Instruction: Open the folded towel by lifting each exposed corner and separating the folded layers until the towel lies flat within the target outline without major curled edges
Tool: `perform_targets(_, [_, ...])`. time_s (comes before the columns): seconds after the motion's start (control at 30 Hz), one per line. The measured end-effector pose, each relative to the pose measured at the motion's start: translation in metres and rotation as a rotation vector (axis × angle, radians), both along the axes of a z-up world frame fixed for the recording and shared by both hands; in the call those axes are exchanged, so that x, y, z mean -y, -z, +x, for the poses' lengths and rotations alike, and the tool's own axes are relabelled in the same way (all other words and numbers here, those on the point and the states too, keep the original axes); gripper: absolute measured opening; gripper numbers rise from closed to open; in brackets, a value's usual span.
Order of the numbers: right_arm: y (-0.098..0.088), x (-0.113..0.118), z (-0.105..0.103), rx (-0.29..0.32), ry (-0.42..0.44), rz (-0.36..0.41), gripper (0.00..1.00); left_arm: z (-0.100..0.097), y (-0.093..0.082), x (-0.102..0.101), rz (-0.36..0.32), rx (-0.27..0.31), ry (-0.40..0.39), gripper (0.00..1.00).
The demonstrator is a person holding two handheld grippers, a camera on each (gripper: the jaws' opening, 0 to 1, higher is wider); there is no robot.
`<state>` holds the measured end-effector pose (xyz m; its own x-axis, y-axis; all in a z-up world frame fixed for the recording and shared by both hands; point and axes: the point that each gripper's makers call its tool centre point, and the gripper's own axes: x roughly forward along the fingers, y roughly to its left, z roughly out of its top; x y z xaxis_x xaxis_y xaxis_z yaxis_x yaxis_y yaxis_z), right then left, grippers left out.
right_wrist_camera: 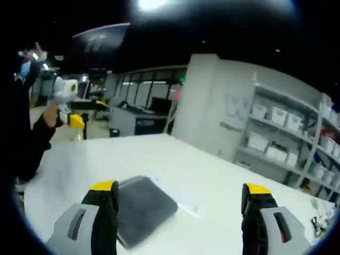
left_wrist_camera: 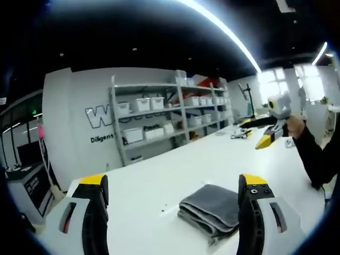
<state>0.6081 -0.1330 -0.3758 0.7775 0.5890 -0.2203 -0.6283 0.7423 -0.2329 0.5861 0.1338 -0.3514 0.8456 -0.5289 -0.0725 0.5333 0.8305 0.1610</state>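
In the left gripper view the left gripper (left_wrist_camera: 172,183) has its yellow-tipped grey jaws spread wide with nothing between them; the folded dark grey cloth towel (left_wrist_camera: 211,211) lies on the white table (left_wrist_camera: 159,180) just inside the right-hand jaw, partly behind it. The right gripper (left_wrist_camera: 267,139) hangs well beyond, held by a hand in a black sleeve (left_wrist_camera: 313,154)

In the right gripper view the right gripper (right_wrist_camera: 180,194) is likewise wide apart and empty, the towel (right_wrist_camera: 143,204) flat beside its left-hand jaw. Far off to the left, the left gripper (right_wrist_camera: 77,121) is raised above the table (right_wrist_camera: 186,159); whether its jaws are parted there cannot be told
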Motion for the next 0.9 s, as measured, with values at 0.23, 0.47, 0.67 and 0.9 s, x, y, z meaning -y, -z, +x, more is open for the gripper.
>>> perform_targets(0.23, [-0.001, -0.014, 0.015, 0.014, -0.041, -0.014, 0.97, -0.003, 0.001, 0.009, 0.018, 0.001, 0.008, 1.0])
perform_targets(0.47, [-0.002, -0.033, 0.028, 0.008, -0.107, -0.017, 0.96, -0.004, -0.001, 0.007, 0.029, 0.012, -0.005, 1.0])
perform_targets(0.67, [-0.004, -0.032, 0.028, 0.014, -0.109, -0.014, 0.94, -0.002, -0.003, 0.004, 0.018, 0.011, -0.015, 1.0])
perform_targets(0.9, [-0.007, -0.037, 0.025, 0.009, -0.13, 0.008, 0.95, 0.002, 0.004, 0.008, 0.023, 0.001, -0.011, 0.99])
